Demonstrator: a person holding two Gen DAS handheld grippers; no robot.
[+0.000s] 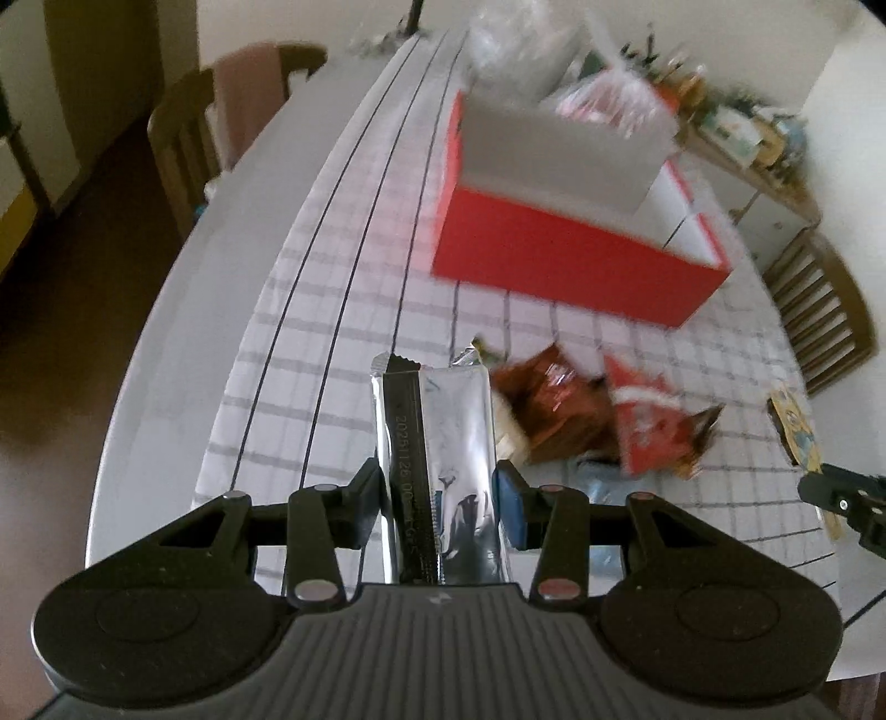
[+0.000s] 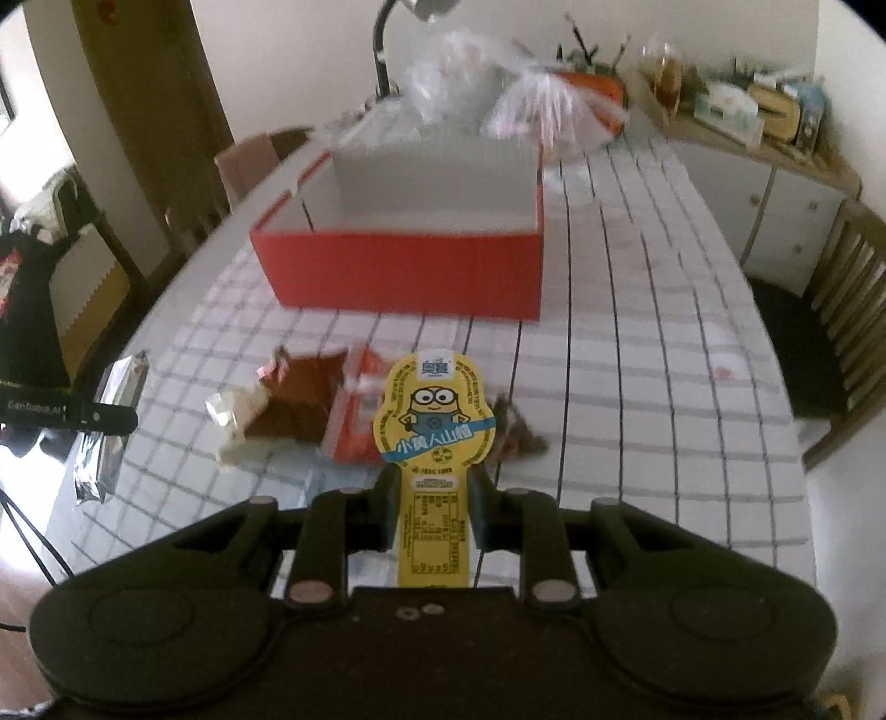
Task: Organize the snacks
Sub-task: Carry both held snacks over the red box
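My left gripper [image 1: 440, 493] is shut on a silver foil snack packet [image 1: 437, 443] and holds it above the checked tablecloth. My right gripper [image 2: 434, 493] is shut on a yellow Minion snack packet [image 2: 434, 421], held upright. Both also show in the other view: the yellow packet [image 1: 800, 432] at the right edge, the silver packet [image 2: 111, 421] at the left. A red box [image 1: 559, 260] with white dividers stands open ahead [image 2: 404, 271]. Loose brown and red snack bags [image 1: 598, 415] lie between the grippers and the box [image 2: 310, 415].
Clear plastic bags [image 2: 498, 94] sit behind the box. Wooden chairs [image 1: 825, 321] stand at both table sides [image 2: 847, 310]. A cluttered sideboard [image 2: 764, 127] and a lamp stem [image 2: 382, 50] stand at the back. The table edge [image 1: 183, 310] curves at the left.
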